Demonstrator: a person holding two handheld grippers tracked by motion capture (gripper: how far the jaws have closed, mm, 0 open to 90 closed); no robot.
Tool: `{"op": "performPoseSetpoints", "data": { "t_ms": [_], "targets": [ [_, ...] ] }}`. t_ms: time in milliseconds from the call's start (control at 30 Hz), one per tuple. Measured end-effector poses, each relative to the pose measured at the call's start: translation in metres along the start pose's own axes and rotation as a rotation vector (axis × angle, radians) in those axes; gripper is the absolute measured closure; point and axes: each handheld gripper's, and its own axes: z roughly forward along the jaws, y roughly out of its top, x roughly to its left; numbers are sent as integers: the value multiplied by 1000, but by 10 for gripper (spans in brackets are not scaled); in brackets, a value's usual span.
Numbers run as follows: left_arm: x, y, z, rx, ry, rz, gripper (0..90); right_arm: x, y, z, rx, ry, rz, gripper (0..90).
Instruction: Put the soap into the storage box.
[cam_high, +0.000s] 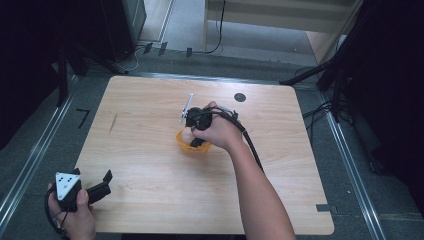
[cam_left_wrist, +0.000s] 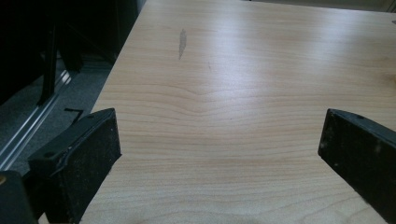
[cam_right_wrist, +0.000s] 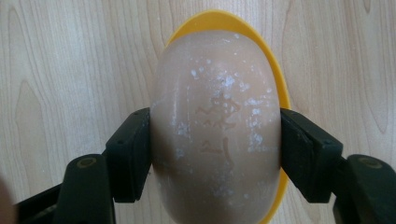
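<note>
1. A light wooden table (cam_high: 150, 200) is seen from above, with a person's forearms coming in from the near edge.
2. The right gripper (cam_high: 196, 134) is held near the middle of the table, pointing down into a small orange-yellow dish (cam_high: 184, 143).
3. In the right gripper view, its two black jaws press against opposite sides of a pale beige oval soap bar (cam_right_wrist: 215, 126), gripping it.
4. The soap has faint raised characters on top and white flecks across its surface.
5. The dish's yellow rim (cam_right_wrist: 219, 18) curves around the far end and right side of the soap, which sits over the dish; whether it touches the bottom cannot be told.
6. The left gripper (cam_high: 100, 186) is at the near left corner of the table, held in the left hand (cam_high: 77, 215), well apart from the dish.
7. In the left gripper view its jaws stand wide apart with only bare wood between them.
8. A small dark round mark (cam_high: 240, 97) lies toward the far right of the table.
</note>
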Motion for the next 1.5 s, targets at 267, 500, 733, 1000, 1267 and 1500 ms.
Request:
{"op": "performPoseSetpoints", "data": {
  "t_ms": [267, 500, 733, 1000, 1267, 1500],
  "targets": [
    [0, 0, 0, 1, 1, -6, 0, -3, -4, 5, 3, 2, 20, 332],
    [1, 0, 0, 1, 0, -8, 0, -5, -7, 2, -32, 21, 50, 310],
    [1, 0, 0, 0, 2, -7, 0, -6, -13, -6, -42, 7, 65, 311],
    [0, 0, 0, 4, 3, 2, 0, -3, -25, -15, -71, -9, 91, 309],
    [-1, 0, 1, 3, 8, 8, 0, -2, -47, -21, -101, -31, 119, 293],
    [-1, 0, 1, 8, 9, 10, 0, 0, -68, -27, -119, -47, 156, 271]
  ]
}}
